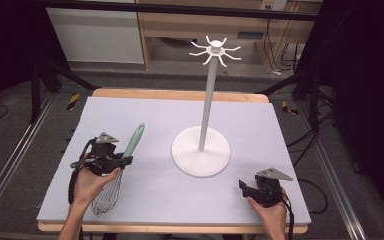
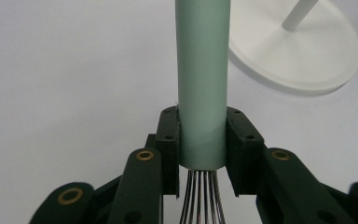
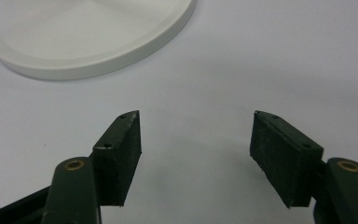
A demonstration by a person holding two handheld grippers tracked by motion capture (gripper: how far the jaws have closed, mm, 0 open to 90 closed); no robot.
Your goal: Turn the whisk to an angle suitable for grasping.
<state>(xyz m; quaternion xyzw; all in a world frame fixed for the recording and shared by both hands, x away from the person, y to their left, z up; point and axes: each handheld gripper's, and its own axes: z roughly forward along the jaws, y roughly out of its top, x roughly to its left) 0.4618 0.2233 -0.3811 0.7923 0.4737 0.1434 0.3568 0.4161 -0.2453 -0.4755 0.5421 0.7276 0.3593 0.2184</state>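
Mint-green handle clamped: the left hand-held gripper (image 2: 202,140) grips the whisk (image 1: 121,162) just above its wires, low over the table (image 1: 150,200), left of the white stand (image 1: 202,142). The right hand-held gripper (image 3: 196,154) waits wide, empty. Pickup looks done; hanging it on the stand's hooks (image 1: 215,50) probably remains.

Table (image 1: 180,95): wooden top, its edge shows at the far side and along your near side.
Mat (image 1: 150,120): pale grey sheet, covers nearly the whole top.
Stand (image 1: 200,150): white, round base flat on the mat right of centre, upright pole with hooks on top.
Whisk (image 1: 105,197): wire end looks to touch the mat near left, can't tell for sure.
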